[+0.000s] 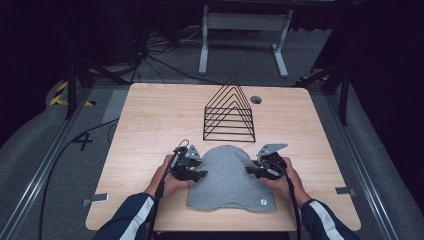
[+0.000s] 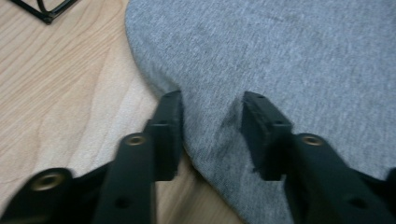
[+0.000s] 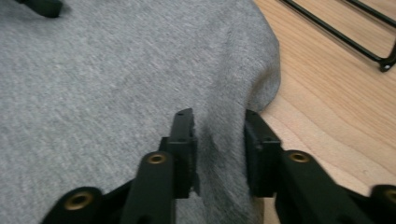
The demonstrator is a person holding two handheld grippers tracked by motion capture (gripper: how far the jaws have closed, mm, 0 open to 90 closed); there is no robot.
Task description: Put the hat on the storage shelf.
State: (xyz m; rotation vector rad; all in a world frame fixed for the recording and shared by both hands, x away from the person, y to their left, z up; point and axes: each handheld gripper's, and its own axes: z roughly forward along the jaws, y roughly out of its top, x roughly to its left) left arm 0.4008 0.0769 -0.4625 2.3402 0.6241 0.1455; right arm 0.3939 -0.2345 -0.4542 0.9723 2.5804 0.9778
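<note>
Where the forearms enter at the bottom of the high view, two blue sleeves with white stripes (image 1: 131,216) lead to the tools.

Item 1, left gripper (image 2: 212,114): jaws narrowly apart, astride the left edge of the grey hat (image 1: 229,176), cloth bunched between them but not yet clamped.

Item 2, right gripper (image 3: 218,125): jaws narrowly apart, astride the right edge, a fold rising between them.

Item 3, hat: flat at lower centre of the wooden table (image 1: 150,120). Long axis runs near to far, rounded crown toward the top of the frame, open brim toward the person, small round tag at its lower right corner.

Item 4, black wire rack (image 1: 229,111): just beyond the crown, upper centre.

Step, as judged: taking hold at both sides. Next calls for closing both pairs together on cloth, then lifting evenly.
</note>
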